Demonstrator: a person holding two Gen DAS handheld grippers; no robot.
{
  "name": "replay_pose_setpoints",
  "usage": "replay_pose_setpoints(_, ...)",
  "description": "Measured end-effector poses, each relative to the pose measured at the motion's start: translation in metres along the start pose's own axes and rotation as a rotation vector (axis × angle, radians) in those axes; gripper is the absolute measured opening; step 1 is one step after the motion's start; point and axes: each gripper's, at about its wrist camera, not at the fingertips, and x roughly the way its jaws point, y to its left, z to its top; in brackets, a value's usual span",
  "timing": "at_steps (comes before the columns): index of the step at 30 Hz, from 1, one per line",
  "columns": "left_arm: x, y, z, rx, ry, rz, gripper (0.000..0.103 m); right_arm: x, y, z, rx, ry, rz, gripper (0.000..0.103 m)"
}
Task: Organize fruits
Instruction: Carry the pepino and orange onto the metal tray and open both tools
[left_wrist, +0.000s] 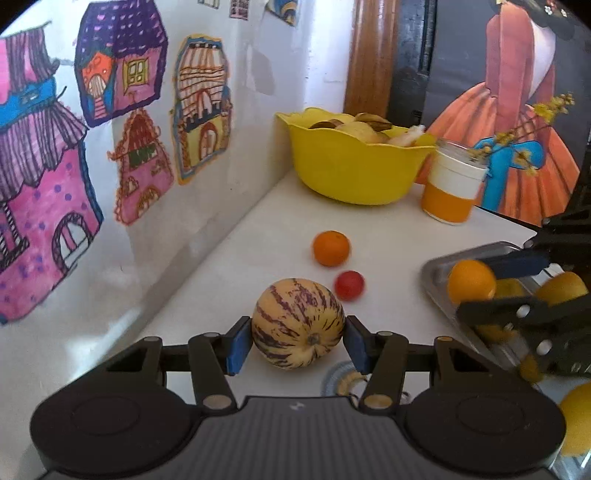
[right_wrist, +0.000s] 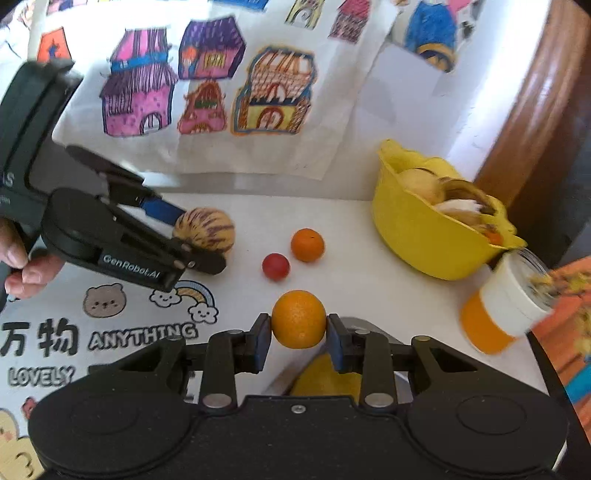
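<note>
Left tool (left_wrist: 298, 341) grips striped melon (left_wrist: 297, 323) (stem toward camera, long axis upright).

Tomato (right_wrist: 276, 266) just beside tangerine (right_wrist: 307, 244)

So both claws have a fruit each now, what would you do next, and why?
Probably lower the right gripper a little and open it. It is shut on an orange just above the metal tray, where other orange fruits already lie. The left gripper, shut on the striped melon, can wait.
</note>
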Motion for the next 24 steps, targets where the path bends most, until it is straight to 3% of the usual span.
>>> replay_pose_setpoints(24, -0.063, -0.124, 0.001, 0.124, -0.045, -0.159, 0.058, -0.138, -0.023, -0.101, 0.133, -0.015, -0.163, 0.034)
